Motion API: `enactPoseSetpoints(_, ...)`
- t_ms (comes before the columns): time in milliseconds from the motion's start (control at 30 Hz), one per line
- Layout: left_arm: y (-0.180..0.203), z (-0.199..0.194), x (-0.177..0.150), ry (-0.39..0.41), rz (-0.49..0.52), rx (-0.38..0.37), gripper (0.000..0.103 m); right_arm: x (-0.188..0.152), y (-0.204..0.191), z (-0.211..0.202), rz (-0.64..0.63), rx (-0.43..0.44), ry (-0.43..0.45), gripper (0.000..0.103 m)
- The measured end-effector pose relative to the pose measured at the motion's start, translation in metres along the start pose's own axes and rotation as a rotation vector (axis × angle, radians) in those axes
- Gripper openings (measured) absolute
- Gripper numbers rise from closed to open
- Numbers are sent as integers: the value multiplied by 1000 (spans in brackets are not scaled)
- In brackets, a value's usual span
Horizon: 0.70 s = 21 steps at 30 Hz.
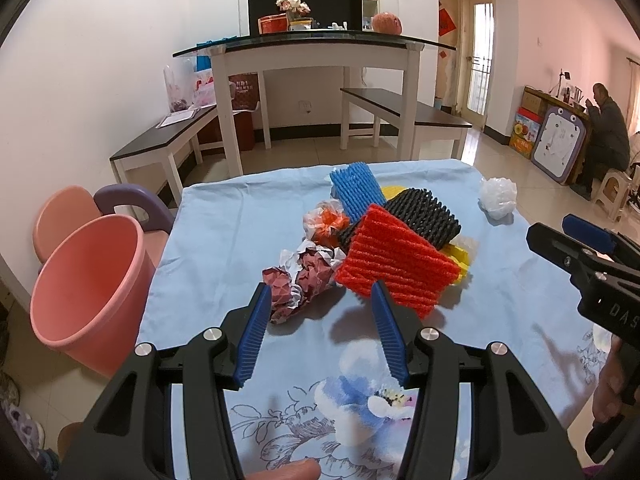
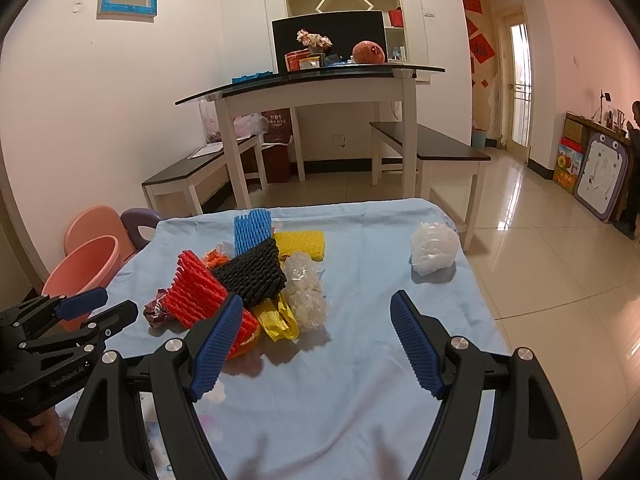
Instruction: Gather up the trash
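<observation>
A: Your left gripper?
B: Spread wide, empty, level above the blue-clothed surface, facing the crumpled maroon paper wad.
A: Right gripper?
B: Also agape, empty, by the red foam net sleeve.

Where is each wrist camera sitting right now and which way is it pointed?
Left wrist: on the left gripper, low over the near table edge, facing the trash pile's red foam net; open fingers, a fingertip, and the right gripper show.
Right wrist: on the right gripper, further right, facing the same pile; open fingers and the left gripper show.
Shared: the pile, pink bin, white plastic ball.
</observation>
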<state>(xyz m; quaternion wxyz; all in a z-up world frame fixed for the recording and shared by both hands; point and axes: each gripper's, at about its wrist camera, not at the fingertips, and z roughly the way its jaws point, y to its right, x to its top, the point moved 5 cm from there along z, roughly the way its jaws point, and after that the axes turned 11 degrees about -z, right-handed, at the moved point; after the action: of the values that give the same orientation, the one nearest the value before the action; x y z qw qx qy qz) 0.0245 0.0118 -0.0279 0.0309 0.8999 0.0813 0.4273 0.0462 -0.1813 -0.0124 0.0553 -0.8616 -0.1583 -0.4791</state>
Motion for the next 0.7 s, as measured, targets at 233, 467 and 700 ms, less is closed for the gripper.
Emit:
enactPoseSetpoints(233, -11, 1, 1, -1, -2, -65, 52, -4, 1, 5, 6, 11, -6, 75)
enactPoseSetpoints(467, -42, 5, 1, -36, -28, -82, 52, -12, -1, 17, 14, 64, -38, 65)
enactPoseSetpoints(700, -61, 23, -9, -103, -44, -66, 52, -15, -13, 34, 11, 157, -63, 53)
